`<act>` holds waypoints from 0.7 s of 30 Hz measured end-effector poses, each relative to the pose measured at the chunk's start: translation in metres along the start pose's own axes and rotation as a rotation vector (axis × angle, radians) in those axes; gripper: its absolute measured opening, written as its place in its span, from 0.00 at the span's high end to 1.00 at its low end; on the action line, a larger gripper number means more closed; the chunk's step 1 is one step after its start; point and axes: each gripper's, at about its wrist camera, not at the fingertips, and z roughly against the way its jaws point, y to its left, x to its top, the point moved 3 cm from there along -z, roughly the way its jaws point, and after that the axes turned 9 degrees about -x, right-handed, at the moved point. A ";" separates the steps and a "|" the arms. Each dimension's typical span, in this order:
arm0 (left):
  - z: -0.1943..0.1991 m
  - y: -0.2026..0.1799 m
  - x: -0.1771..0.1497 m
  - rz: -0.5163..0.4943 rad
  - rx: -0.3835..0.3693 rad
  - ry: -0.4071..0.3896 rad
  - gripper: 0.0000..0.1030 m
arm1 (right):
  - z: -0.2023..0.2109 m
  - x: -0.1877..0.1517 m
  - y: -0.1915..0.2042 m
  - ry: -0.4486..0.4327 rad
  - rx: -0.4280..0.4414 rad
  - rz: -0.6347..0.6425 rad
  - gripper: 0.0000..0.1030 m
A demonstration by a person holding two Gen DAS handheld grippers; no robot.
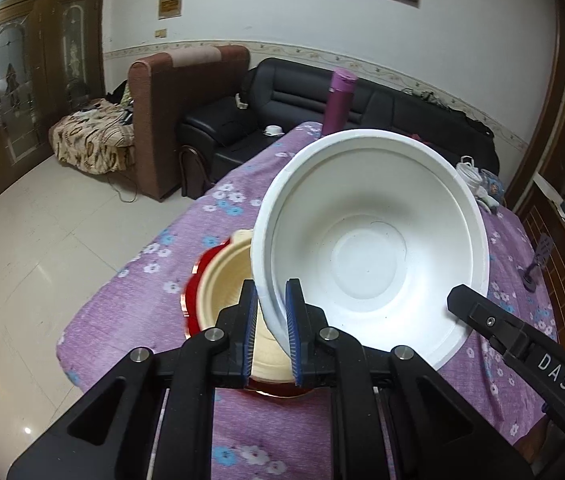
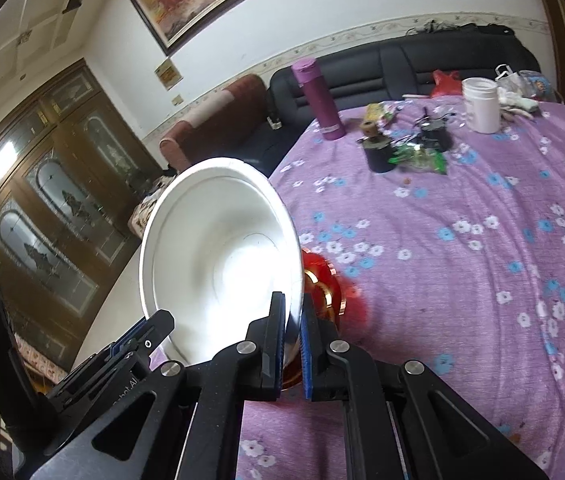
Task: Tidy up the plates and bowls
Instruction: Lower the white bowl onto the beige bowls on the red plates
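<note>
A: Starting at the left, what does the left gripper (image 1: 272,322) have?

B: Its blue-padded fingers (image 1: 293,332) pinch the near rim of the white bowl (image 1: 366,248), one pad inside the wall and one outside. The bowl hangs tilted in the air, its mouth turned toward the camera, above a tan bowl (image 1: 226,280) that sits on a red plate (image 1: 192,312) on the purple floral tablecloth (image 1: 122,312).

A: And on the right?

B: The right gripper (image 2: 293,336) nips the opposite rim of the same bowl (image 2: 218,248) in the same way, fingers closed onto the thin wall.

A: How will it handle?

B: It looks like a light, thin-walled disposable bowl, likely foam or pulp. It probably flexes and could crease or tear if squeezed hard or if the two grippers pull apart. The rim is the sensible hold, and a light one should do.

A: Room to move?

B: The stack lies close to the table's left edge, with tiled floor beyond, so drifting left risks a drop. To the right the cloth is open, while the purple flask (image 2: 319,98), white jar (image 2: 481,104) and small clutter stand well apart at the far end.
</note>
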 end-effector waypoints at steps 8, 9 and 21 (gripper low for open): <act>-0.011 0.029 -0.005 0.049 0.033 0.044 0.88 | -0.028 -0.007 0.026 0.078 0.025 0.036 0.94; -0.013 0.032 -0.006 0.053 0.034 0.051 0.88 | -0.031 -0.008 0.027 0.086 0.024 0.039 0.94; -0.027 0.040 -0.014 0.070 0.036 0.103 0.88 | -0.052 -0.018 0.029 0.145 0.004 0.046 0.94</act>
